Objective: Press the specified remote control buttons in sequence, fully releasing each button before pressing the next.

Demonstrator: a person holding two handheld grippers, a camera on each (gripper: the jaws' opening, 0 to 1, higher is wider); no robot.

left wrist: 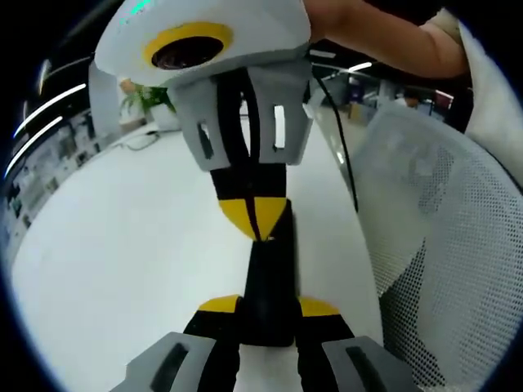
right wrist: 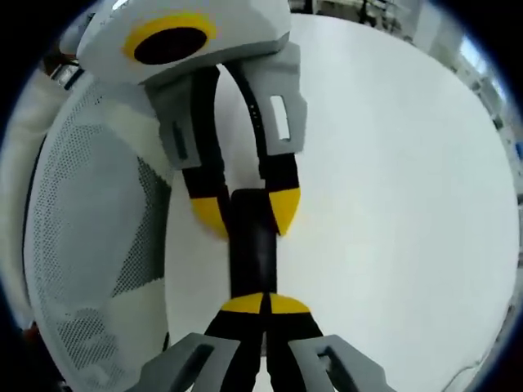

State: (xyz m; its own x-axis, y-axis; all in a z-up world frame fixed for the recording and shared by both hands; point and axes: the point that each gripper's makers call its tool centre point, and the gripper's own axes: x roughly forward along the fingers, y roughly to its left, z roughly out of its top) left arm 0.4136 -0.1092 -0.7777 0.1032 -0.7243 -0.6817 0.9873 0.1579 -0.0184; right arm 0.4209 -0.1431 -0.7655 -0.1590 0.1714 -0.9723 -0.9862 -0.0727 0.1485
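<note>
A slim black rectangular remote control (left wrist: 270, 278) is held above the white worktop (left wrist: 114, 253) between the two tools, one at each end. In the left gripper view, the left tool (left wrist: 270, 309), grey with black arms and yellow fingertips (left wrist: 319, 307), rises from the bottom with its jaws clamped on the near end of the remote, one tip on each side. At the far end the right tool (left wrist: 255, 219) comes down from the top, its two yellow tips brought together to a point that touches the remote's upper end. The right gripper view shows the same hold from the other side: the right tool (right wrist: 265, 304) has its jaws pressed together with no gap, tips resting against the near end of the remote (right wrist: 252, 245), while the left tool (right wrist: 245, 214) straddles the far end, its yellow tips apart on either side of the black body. The buttons cannot be made out in either view. The left gripper view also shows a white mesh-backed chair (left wrist: 433, 245) on its right, a bare forearm (left wrist: 392, 41) behind the right tool, a green potted plant (left wrist: 147, 100) at the worktop's far edge, and ceiling lights. The right gripper view shows the chair (right wrist: 90, 237) on its left and a broad stretch of bare worktop (right wrist: 409, 204) on its right.
</note>
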